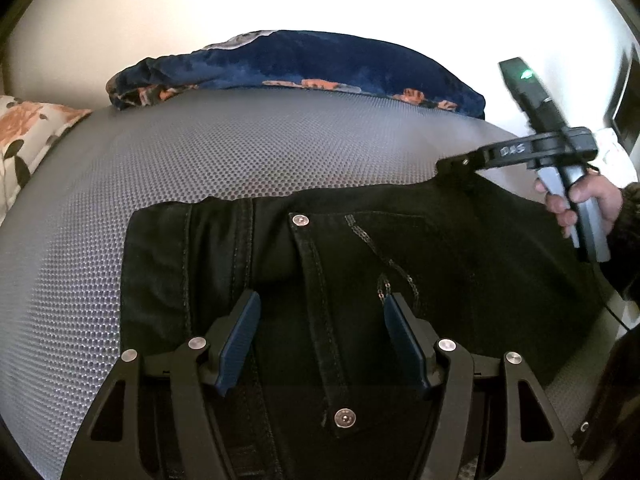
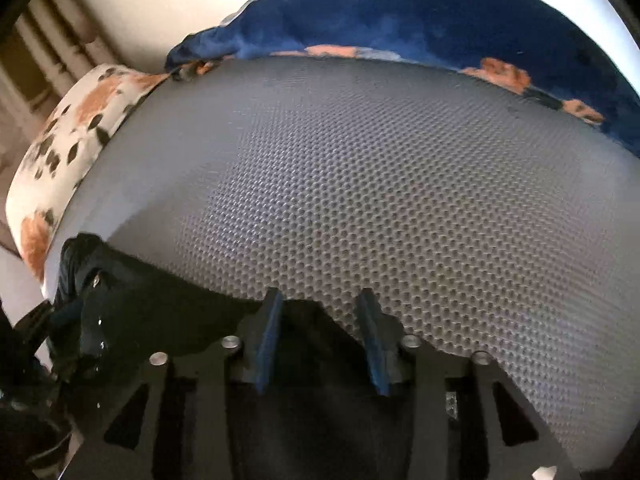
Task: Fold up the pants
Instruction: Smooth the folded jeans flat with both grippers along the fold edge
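1. The pants (image 1: pixel 360 248) are black matt denim with shiny metal rivets (image 1: pixel 300 220).
2. The mattress (image 2: pixel 360 200) has a grey, dimpled honeycomb mesh.
3. The blanket (image 1: pixel 312 60) looks like plush blue velvet.
4. The left gripper (image 1: pixel 320 340) has ribbed blue pads (image 1: pixel 240 340) on matt black plastic.

One pair of black pants (image 1: pixel 360 264), one grey mattress (image 1: pixel 200 152), one blue blanket (image 1: pixel 304 60), one flowered pillow (image 1: pixel 28 128) — and two tools, left (image 1: pixel 320 340) and right (image 2: pixel 320 344).

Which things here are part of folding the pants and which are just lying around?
Part of the job: black pants; left gripper, open over them; right gripper, open at their far edge.

Lying about: blue floral blanket; floral pillow; grey mesh mattress underneath.
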